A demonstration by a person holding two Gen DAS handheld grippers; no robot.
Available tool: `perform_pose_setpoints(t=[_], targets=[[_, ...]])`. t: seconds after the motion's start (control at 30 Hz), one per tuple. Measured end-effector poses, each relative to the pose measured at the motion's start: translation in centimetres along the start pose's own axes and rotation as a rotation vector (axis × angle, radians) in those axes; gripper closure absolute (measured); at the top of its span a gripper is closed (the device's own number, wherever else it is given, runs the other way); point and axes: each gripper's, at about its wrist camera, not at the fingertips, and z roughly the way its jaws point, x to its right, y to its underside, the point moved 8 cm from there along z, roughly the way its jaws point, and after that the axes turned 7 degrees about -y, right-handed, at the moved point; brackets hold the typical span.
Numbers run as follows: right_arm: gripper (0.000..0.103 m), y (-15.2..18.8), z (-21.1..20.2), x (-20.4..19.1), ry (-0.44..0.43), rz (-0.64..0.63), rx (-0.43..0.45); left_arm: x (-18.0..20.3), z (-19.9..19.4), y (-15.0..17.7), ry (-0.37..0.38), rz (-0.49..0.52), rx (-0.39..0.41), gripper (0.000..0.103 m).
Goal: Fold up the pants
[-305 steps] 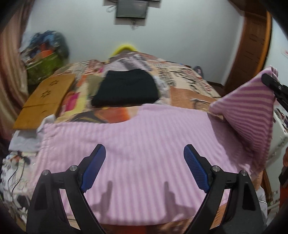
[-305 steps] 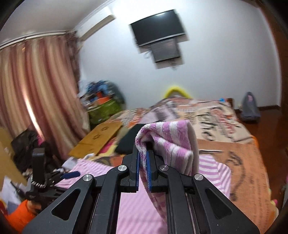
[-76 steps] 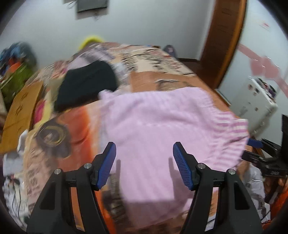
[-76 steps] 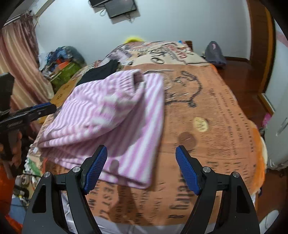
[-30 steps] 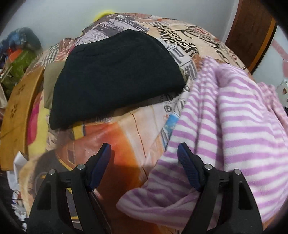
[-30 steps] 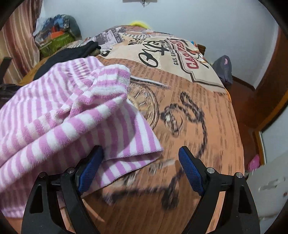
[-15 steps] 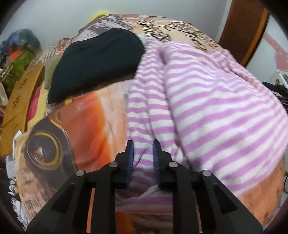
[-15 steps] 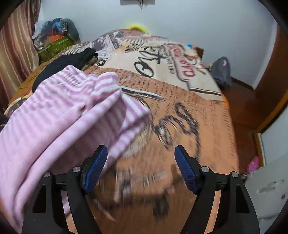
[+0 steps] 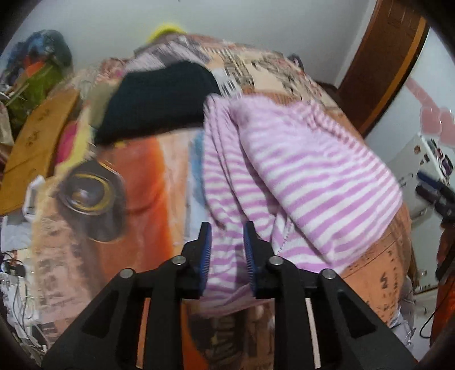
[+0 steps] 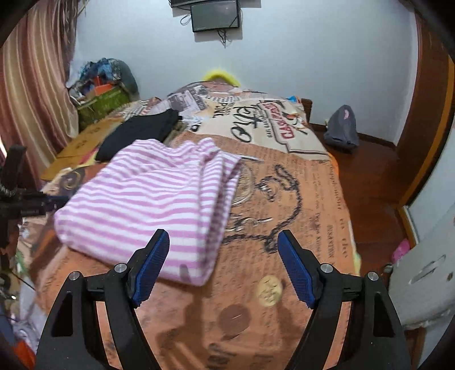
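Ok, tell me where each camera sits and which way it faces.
Left wrist: on the left claw, angled down at the bed; its fingers straddle a fold of the striped pants; the right claw's tips show at the right edge.
Right wrist: on the right claw, open with nothing between its fingers, looking along the bed to the wall screen; the left claw shows at the left edge.
Shared: pants, black garment, printed bedspread.
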Motion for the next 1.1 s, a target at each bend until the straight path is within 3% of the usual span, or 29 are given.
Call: perform_pose_setpoints(t=[0.1, 0.17, 0.27, 0.37, 0.47, 0.53, 0.6, 0.67, 0.8, 0.93, 1.0, 1.03, 1.1], targets=[[0.022, 0.7, 0.8, -0.8, -0.033, 0.018, -0.013, -0.2, -2.4, -0.4, 0.024, -0.011, 0.048, 0.052], [0.022, 1.2, 1.6, -1.4, -0.046, 0.019, -0.03, 0.6, -3.0, 0.0, 0.061, 0.001, 0.054, 0.048], [0.022, 2.0, 3.0, -1.9, -0.066, 0.039, -0.057, 2.1, -1.9, 0.8, 0.083, 0.038, 0.022, 0.046], [0.022, 2.5, 4.2, -1.9, -0.104, 0.078, -0.064, 3.9, 0.7, 2.3, 0.128, 0.06, -0.063, 0.046], [0.023, 2.9, 5.6, -1.8, -0.162, 0.13, -0.07, 4.3, 1.7, 2.6, 0.154, 0.042, -0.053, 0.047], [0.025, 3.0, 6.0, -1.7, -0.198, 0.166, -0.066, 4.3, 1.4, 2.5, 0.184, 0.029, -0.049, 0.058], [0.046, 3.1, 6.1, -2.0, -0.251, 0.175, -0.058, 4.0, 1.1, 2.5, 0.208, 0.009, -0.043, 0.074], [0.054, 3.2, 5.9, -2.6, -0.28, 0.166, -0.05, 3.7, 0.7, 2.5, 0.191, 0.012, -0.029, 0.082], [0.079, 2.9, 5.0, -3.2, -0.242, 0.112, -0.017, 3.2, -0.2, 2.5, 0.14, 0.022, 0.009, 0.09], [0.086, 3.0, 4.4, -3.2, -0.197, 0.085, -0.013, 1.8, 0.0, 2.9, 0.094, -0.007, 0.015, 0.093], [0.087, 3.4, 4.6, -3.1, -0.173, 0.076, -0.022, 0.6, 0.5, 3.6, 0.025, -0.02, 0.002, 0.103], [0.087, 3.6, 4.7, -2.9, -0.162, 0.074, -0.024, -0.4, 0.9, 4.1, -0.03, -0.024, -0.012, 0.103], [0.088, 4.0, 4.7, -2.7, -0.14, 0.081, -0.028, -1.7, 1.8, 5.4, -0.01, -0.066, -0.061, 0.103]])
